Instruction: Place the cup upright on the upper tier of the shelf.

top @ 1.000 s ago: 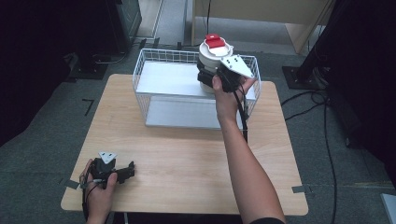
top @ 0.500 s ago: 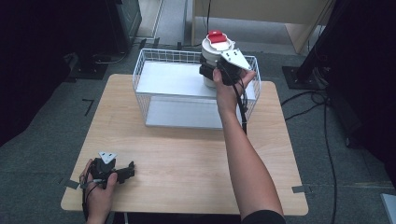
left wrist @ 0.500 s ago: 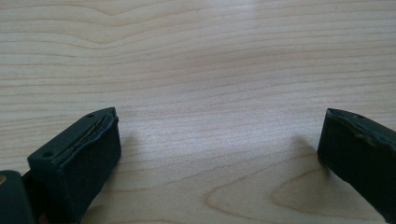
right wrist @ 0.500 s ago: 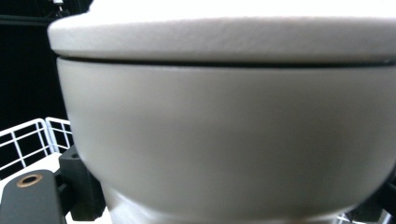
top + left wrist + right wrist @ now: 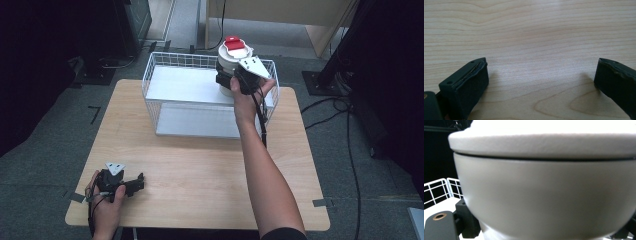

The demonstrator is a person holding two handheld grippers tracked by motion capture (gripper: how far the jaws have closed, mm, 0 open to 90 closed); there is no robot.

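Lifted slightly toward the far rim of the wire basket [image 5: 150,85] since a second ago — white lidded container [image 5: 231,62], upright, pinched low between right gripper [image 5: 231,82] jaws. Left gripper [image 5: 131,184], jaws spread, idle well short of the basket.

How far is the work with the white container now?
Done: the right hand-held gripper grips the white container with its red-topped lid, jaws on either side. In hand: it is held at the wire basket's far right corner. Left: whether it goes in or out is unclear. The left hand-held gripper rests open on the table.
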